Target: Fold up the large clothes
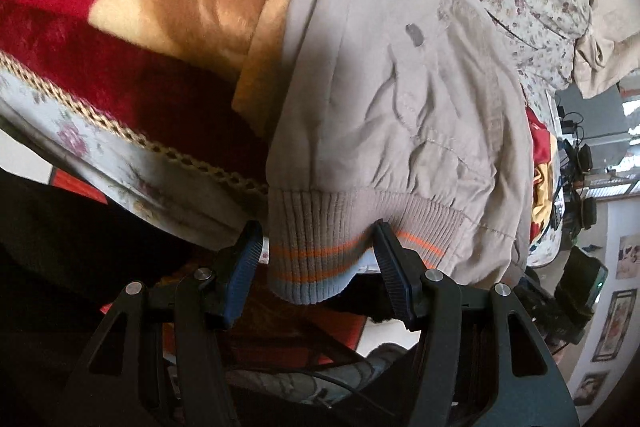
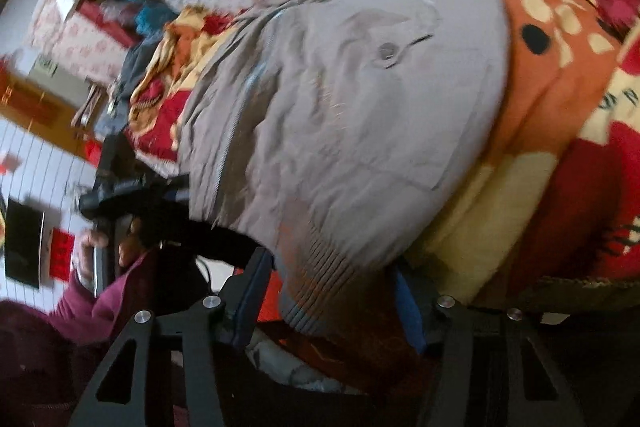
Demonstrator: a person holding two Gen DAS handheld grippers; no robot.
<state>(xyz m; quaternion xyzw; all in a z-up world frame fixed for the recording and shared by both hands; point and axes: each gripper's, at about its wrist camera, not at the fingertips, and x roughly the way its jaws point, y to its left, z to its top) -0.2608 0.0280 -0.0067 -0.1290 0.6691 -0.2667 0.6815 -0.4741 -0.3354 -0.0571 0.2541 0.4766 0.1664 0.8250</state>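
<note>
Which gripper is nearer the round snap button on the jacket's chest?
Hard to call. Each view shows a button, but possibly not the same one. The left gripper and right gripper both sit at the jacket's ribbed hem, jaws open around it.

Both wrist views sit close at the bed's edge, facing along it; shared: grey jacket (image 1: 380, 99) (image 2: 360, 115), red blanket (image 1: 120, 27) (image 2: 560, 147).

Motion blur smears the jacket's ribbed hem (image 2: 320, 267) and room behind.
</note>
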